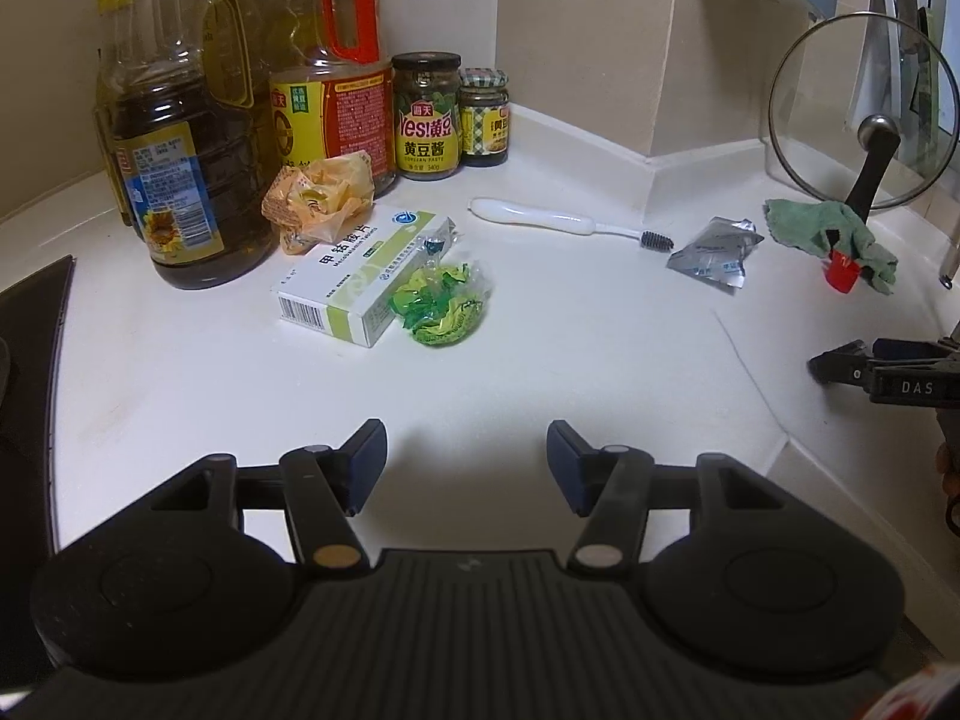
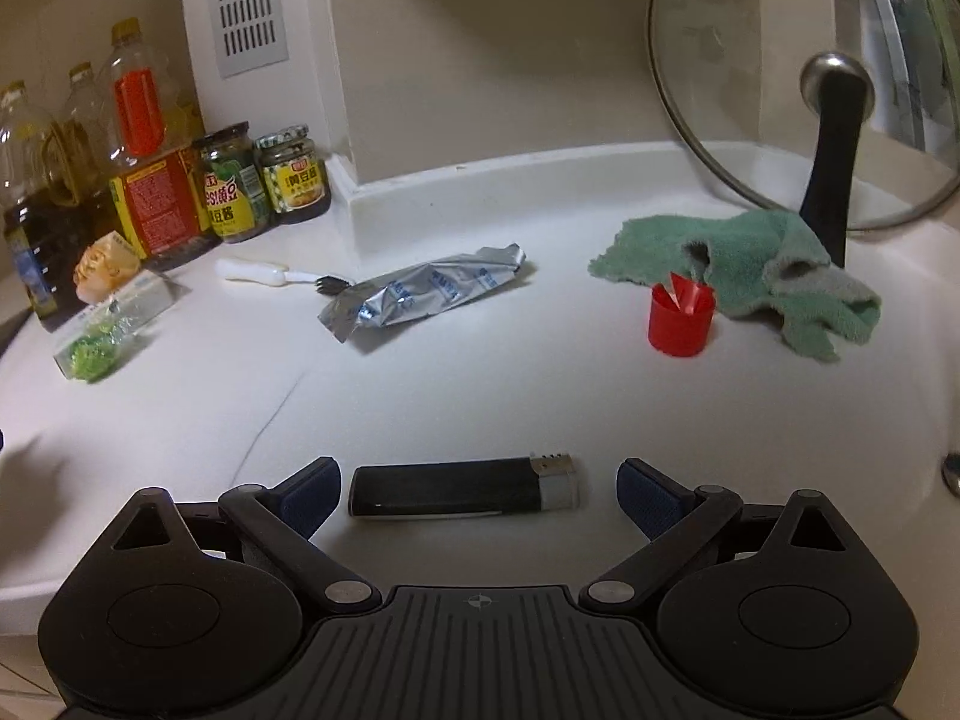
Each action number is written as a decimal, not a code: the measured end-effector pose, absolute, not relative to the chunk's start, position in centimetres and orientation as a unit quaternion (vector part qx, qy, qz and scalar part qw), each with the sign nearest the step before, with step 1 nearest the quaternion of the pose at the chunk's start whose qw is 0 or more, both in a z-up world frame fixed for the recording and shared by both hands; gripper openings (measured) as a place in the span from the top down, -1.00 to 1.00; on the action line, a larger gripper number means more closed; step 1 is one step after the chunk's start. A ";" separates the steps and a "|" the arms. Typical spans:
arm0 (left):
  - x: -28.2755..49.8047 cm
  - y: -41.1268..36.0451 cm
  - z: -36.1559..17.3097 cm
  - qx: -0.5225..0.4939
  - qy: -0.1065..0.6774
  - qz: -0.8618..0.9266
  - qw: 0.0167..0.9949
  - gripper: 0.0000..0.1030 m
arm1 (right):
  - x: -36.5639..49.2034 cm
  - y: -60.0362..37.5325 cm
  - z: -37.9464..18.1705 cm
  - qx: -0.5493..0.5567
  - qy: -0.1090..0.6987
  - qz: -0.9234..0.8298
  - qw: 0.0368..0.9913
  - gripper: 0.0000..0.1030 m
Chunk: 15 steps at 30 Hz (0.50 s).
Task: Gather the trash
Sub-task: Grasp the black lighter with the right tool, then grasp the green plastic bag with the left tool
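Right gripper (image 2: 477, 495): jaws spread wide, holding nothing, low over the white counter (image 2: 480, 396). A black lighter (image 2: 462, 489) lies crosswise on the counter in the gap between the two blue pads (image 2: 306, 495), touching neither. Ahead of it and slightly left lies a crumpled silver foil packet (image 2: 420, 294); ahead and right stands a red cap (image 2: 681, 321), just beside a green cloth (image 2: 756, 267) that lies at the foot of a glass pot lid (image 2: 780, 90) leaning against the wall. A white-handled brush (image 2: 270, 275) lies beyond the foil packet, to its left.

Left gripper (image 1: 467, 459): jaws likewise apart and empty, above bare counter. Ahead and slightly left of it lies a white-and-green medicine box (image 1: 354, 273), with a crumpled green wrapper (image 1: 444, 303) against its right side and a crumpled yellow wrapper (image 1: 318, 198) at its far left corner. Behind these, against the wall, stand oil bottles (image 1: 180, 138) and two sauce jars (image 1: 427, 117). The foil packet appears far to this gripper's right, well apart from it, and the right gripper's tip shows at the right edge of this view.
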State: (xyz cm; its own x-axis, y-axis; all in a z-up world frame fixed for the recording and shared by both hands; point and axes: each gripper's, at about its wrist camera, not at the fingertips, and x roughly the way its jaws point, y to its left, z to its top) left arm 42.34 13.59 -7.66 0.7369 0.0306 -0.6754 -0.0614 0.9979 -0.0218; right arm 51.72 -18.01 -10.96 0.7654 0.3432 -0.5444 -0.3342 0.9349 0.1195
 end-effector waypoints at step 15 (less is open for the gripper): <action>44.5 13.1 -8.0 -0.005 0.356 0.006 0.934 -0.08 | 51.6 -16.9 -10.9 -0.028 0.282 0.159 0.946 -0.58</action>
State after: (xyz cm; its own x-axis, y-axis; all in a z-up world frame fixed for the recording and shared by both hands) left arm 44.52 13.14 -8.04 0.7462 0.0081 -0.6657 -0.0154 0.9999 -0.0050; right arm 51.62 -16.94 -10.94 0.7901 0.2843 -0.5430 -0.3161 0.9480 0.0365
